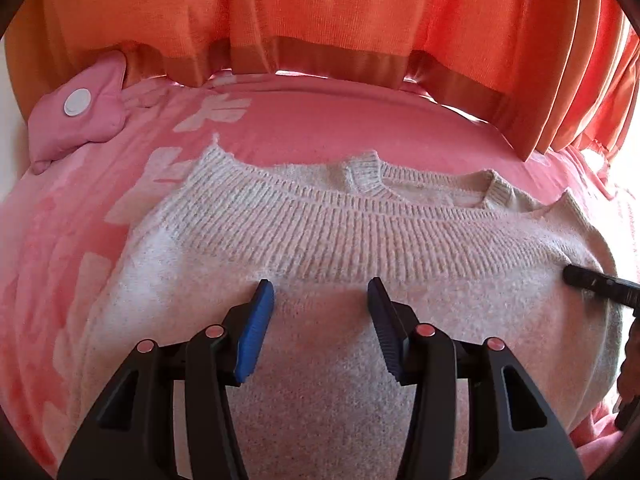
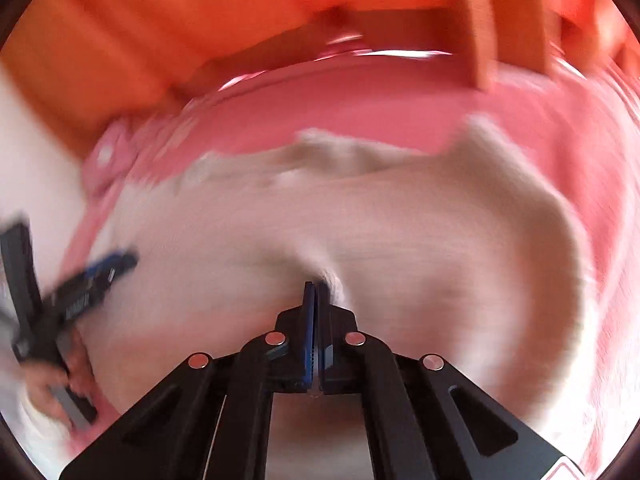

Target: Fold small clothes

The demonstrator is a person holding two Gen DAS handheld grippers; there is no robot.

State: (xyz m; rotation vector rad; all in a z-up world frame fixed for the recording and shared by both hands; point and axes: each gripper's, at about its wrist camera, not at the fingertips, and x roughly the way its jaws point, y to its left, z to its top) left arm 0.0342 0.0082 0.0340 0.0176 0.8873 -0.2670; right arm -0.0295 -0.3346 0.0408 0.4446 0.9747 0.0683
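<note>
The fluffy cream knitted sweater [image 1: 320,320] lies spread out on the pink bed cover with pale flower shapes [image 1: 60,260]. Its ribbed neck hole is on the far side, near the orange curtains [image 1: 320,12]. It looks flat and open like this so that its sides can be folded in neatly. A small pink stuffed toy with a white round button [image 1: 76,108] sits at the far left corner of the bed, well away from the sweater, so it is not in the way.

The left gripper [image 1: 320,292] hovers over the middle of the sweater, just below the ribbed band. Its two blue pads are spread apart with nothing between them. It is not holding the sweater, and I cannot tell if the tips touch the wool.

The right gripper [image 2: 316,286] has its pads pressed tight together. The wool bunches up into a little pucker right at its tips (the picture is blurry here), so it looks to be pinching a bit of the sweater, most likely to lift that part and fold it over. A hand [image 2: 52,392] holds the left gripper's handle at the side.
</note>
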